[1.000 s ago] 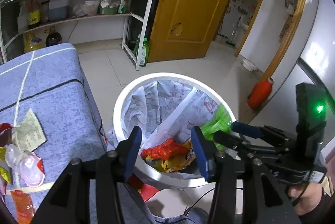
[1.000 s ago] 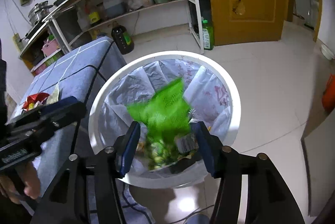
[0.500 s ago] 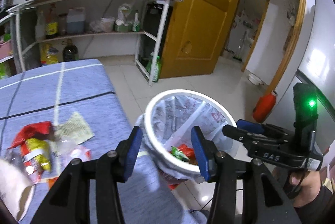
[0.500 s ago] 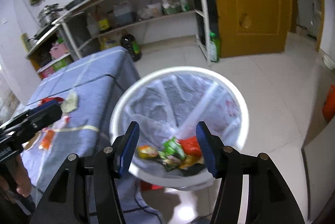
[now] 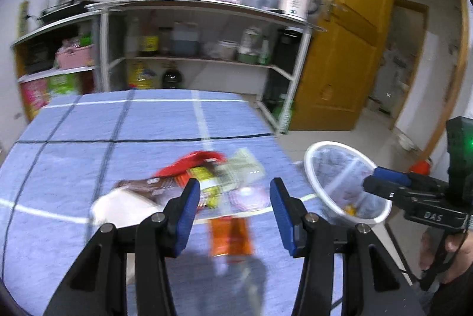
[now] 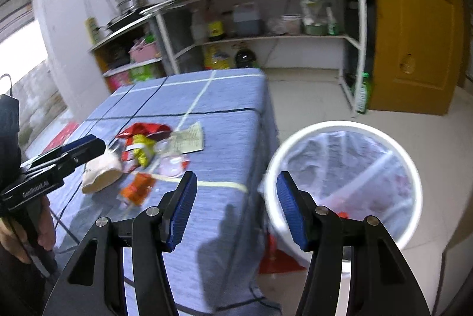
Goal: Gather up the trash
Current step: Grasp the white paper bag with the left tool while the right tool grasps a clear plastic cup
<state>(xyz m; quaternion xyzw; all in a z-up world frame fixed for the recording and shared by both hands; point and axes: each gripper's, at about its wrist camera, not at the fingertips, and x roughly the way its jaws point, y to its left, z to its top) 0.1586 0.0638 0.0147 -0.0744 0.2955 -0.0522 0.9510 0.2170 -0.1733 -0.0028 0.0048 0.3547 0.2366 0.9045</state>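
Though blur smears the wrappers (image 5: 207, 177), both the left gripper (image 5: 233, 215) and right gripper (image 6: 236, 209) gape empty

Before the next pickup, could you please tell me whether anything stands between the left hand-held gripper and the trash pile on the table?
Nothing visible does. The left hand-held gripper is open and empty, with only bare tablecloth between it and the trash pile. The orange wrapper lies nearest. The bin stands off the table's right edge.

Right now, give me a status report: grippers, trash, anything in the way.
Left gripper open, empty, above the trash pile on the blue table. Right gripper open, empty, between table edge and white bin. Nothing blocking the wrappers.
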